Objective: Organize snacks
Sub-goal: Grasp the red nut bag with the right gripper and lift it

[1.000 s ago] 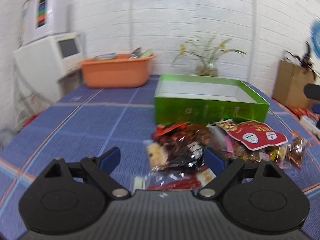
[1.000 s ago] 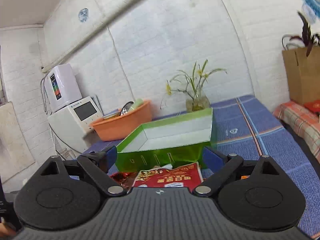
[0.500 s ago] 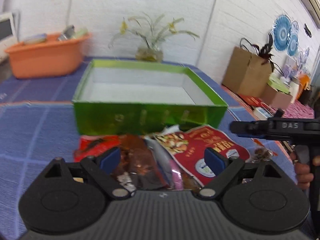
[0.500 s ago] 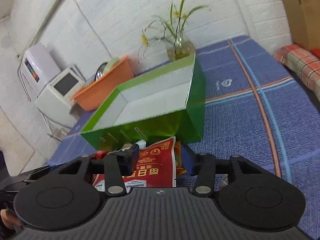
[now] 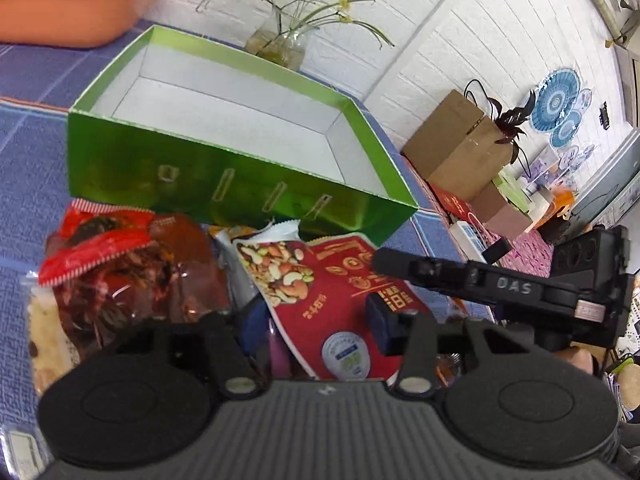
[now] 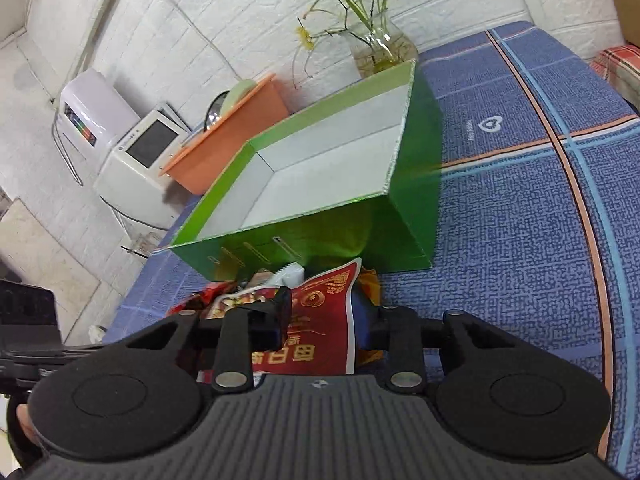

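Left wrist view: the left hand-held gripper (image 5: 316,328) sits low in the lower middle of the frame over the snack pile. Its jaws have just been closing and now stand narrow, with the near end of the red nut pouch (image 5: 340,300) between them. Whether the pads press on the pouch cannot be told. The right hand-held gripper (image 5: 400,264) reaches in from the right edge, its tip over the same pouch.

Right wrist view: the right hand-held gripper (image 6: 320,316) fills the lower half of the frame. Its jaws have just been closing and stand about half open. The red nut pouch (image 6: 320,320) lies between the fingers; the left finger (image 6: 280,312) overlaps its edge, and contact cannot be told.

The snack pile lies on the blue checked desk (image 5: 24,152), touching the near wall of the green box (image 5: 224,184), which is white inside and holds nothing. A dark red snack bag (image 5: 132,272) lies at centre left of the left view. An orange tub (image 5: 72,4) stands at upper left, and a glass vase with flowers (image 5: 280,40) stands behind the box.
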{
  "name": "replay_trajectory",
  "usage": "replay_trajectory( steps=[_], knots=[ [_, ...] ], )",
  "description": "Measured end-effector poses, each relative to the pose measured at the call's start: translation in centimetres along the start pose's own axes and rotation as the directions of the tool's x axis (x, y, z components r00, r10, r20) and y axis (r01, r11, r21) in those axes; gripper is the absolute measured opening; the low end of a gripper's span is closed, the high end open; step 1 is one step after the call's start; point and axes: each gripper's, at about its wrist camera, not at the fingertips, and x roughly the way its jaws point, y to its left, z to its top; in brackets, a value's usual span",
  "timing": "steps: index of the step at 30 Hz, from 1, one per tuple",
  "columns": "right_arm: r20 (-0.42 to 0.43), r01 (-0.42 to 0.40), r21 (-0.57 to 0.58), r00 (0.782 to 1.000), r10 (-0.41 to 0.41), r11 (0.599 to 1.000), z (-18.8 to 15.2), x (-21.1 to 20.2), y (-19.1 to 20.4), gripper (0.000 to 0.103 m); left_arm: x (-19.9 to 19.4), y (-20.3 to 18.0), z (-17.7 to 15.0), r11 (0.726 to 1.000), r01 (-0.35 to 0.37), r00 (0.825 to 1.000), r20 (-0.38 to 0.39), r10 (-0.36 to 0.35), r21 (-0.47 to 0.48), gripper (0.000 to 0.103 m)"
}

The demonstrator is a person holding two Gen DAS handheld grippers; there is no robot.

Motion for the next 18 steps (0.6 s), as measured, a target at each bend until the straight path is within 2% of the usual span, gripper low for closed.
replay_trajectory(
  steps=[2,4,5,7,9,13,18],
  knots=[
    [0.017,-0.044,-0.022,0.999,0.044,0.999,0.1,-0.7,0.6,0.05,-0.4,-0.2,-0.2,1.0,-0.009,1.0,0.018,0.008,0.029,0.043],
    [0.027,-0.069,-0.043,0.997,0.07,0.997,0.1,-1.1,1.0,0.047,-1.1,-0.2,-0.3,1.0,-0.01,0.999,0.046,0.009,0.029,0.036],
    [0.025,-0.075,-0.049,0.997,0.076,0.996,0.1,-1.1,1.1,0.037,-1.4,-0.3,-0.4,0.999,-0.025,0.997,0.067,0.022,0.046,0.03],
    [0.018,-0.075,-0.055,0.997,0.076,0.996,0.0,-0.8,1.0,0.021,-2.0,-0.4,-0.5,0.997,-0.042,0.994,0.104,0.035,0.065,0.026],
    [0.025,-0.077,-0.065,0.997,0.078,0.995,-0.2,-0.7,1.2,0.013,-2.5,0.1,-0.7,0.999,-0.035,0.992,0.12,0.03,0.04,0.022],
    [0.027,-0.084,-0.095,0.996,0.086,0.992,-0.3,-1.2,2.5,0.01,-3.8,0.8,-1.3,1.0,-0.02,0.99,0.138,0.018,0.011,0.02],
    [0.058,-0.1,-0.149,0.992,0.11,0.984,0.3,-2.3,5.2,0.009,-6.7,0.3,-1.3,0.999,-0.02,0.98,0.197,0.013,0.032,0.019]
  ],
)
